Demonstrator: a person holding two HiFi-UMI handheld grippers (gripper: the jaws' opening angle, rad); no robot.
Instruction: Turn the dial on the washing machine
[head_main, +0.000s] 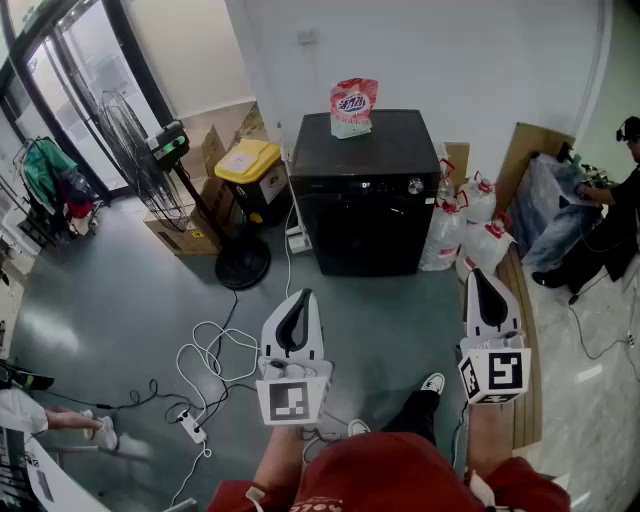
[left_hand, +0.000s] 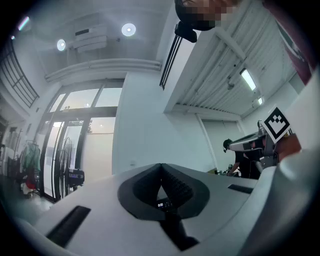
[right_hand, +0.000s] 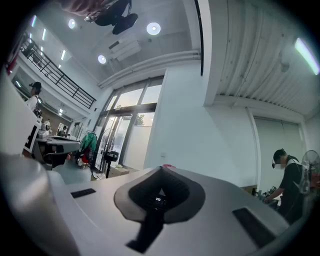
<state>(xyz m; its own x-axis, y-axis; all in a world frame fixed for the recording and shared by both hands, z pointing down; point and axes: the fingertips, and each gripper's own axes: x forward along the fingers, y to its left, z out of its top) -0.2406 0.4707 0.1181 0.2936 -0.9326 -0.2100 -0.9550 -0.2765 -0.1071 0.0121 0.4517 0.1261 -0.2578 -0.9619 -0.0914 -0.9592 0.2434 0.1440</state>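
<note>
Catalogue of items:
- One black box-shaped washing machine (head_main: 365, 195) stood against the white wall, with one round silver dial (head_main: 415, 185) at the upper right of its front.
- One pink-and-white detergent bag (head_main: 353, 107) sat on its lid.
- Two grippers, the left gripper (head_main: 300, 300) and the right gripper (head_main: 481, 277), both had their jaws pressed together on nothing, well short of the machine.
- To the machine's left stood one yellow-lidded black bin (head_main: 250, 165) and one black pedestal fan (head_main: 135, 135).
- To its right were several white plastic bags (head_main: 455, 225).
- Loose white cables (head_main: 215, 350) lay on the floor between.
</note>
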